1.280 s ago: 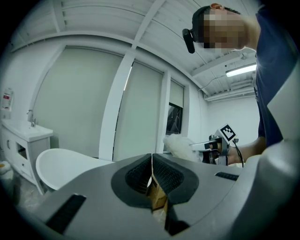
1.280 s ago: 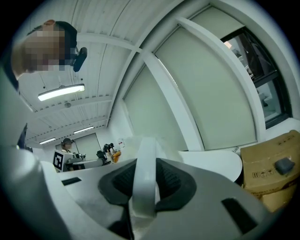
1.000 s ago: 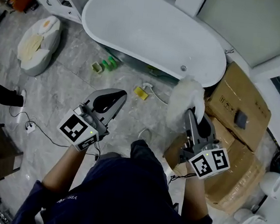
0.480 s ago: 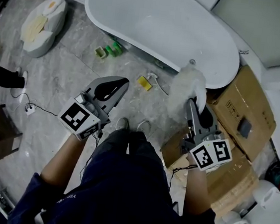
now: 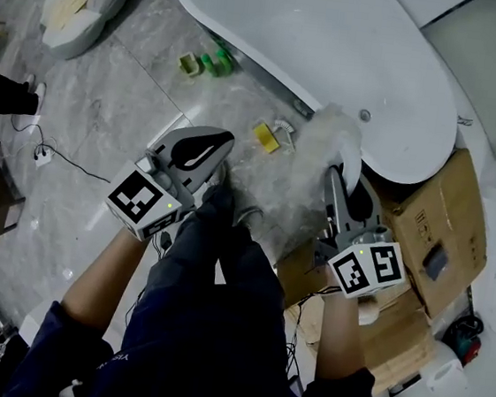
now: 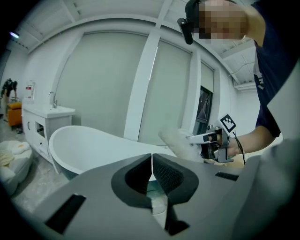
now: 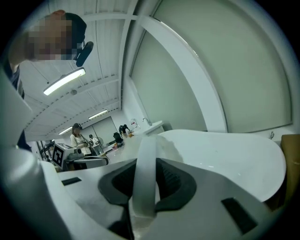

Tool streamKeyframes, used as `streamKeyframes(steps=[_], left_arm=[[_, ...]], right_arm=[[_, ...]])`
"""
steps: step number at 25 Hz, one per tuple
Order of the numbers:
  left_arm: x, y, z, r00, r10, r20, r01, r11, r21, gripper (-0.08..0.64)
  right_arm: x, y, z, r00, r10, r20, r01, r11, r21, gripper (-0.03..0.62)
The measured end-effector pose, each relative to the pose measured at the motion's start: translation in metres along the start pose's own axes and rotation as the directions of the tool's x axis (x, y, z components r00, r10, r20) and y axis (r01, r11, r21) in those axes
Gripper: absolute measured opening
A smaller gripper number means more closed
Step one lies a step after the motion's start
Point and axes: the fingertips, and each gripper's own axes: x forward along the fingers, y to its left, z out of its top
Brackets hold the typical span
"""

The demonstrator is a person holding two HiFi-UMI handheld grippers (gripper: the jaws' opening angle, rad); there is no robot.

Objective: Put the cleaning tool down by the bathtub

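Now closer: within the last second the person has stepped up to the tub (image 5: 337,43). Right gripper (image 5: 339,173) pinches the tool (image 5: 324,144) by its handle, fluffy head over the floor beside the tub's end, so set-down looks near. Left gripper (image 5: 212,140) is pressed together, empty.

The right tool (image 7: 146,187) has its two dark jaws closed on a flat white handle (image 7: 144,159), which stands upright between the ribbed pads and rises past the jaw tips. Just beyond it, to the right, lies the wide white bathtub (image 7: 225,154), its rim curving toward a cardboard box (image 7: 291,159) at the right edge. A white pillar (image 7: 187,65) slants up in front of a pale wall panel behind the tub. On the far left the left tool (image 7: 103,159) is held level, its marker cube toward the left edge. Farther back are a washstand (image 7: 152,126), a person (image 7: 76,136) and a long ceiling light (image 7: 64,81).
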Motion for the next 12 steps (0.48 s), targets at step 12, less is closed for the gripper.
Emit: streamKeyframes(steps=[12], left_arm=[[0.026, 0.142, -0.127, 0.994, 0.099, -0.04, -0.102, 0.993, -0.063, 0.034]], right_arm=[[0.175, -0.01, -0.12, 0.985, 0.096, -0.14, -0.106, 0.992, -0.063, 0.092]])
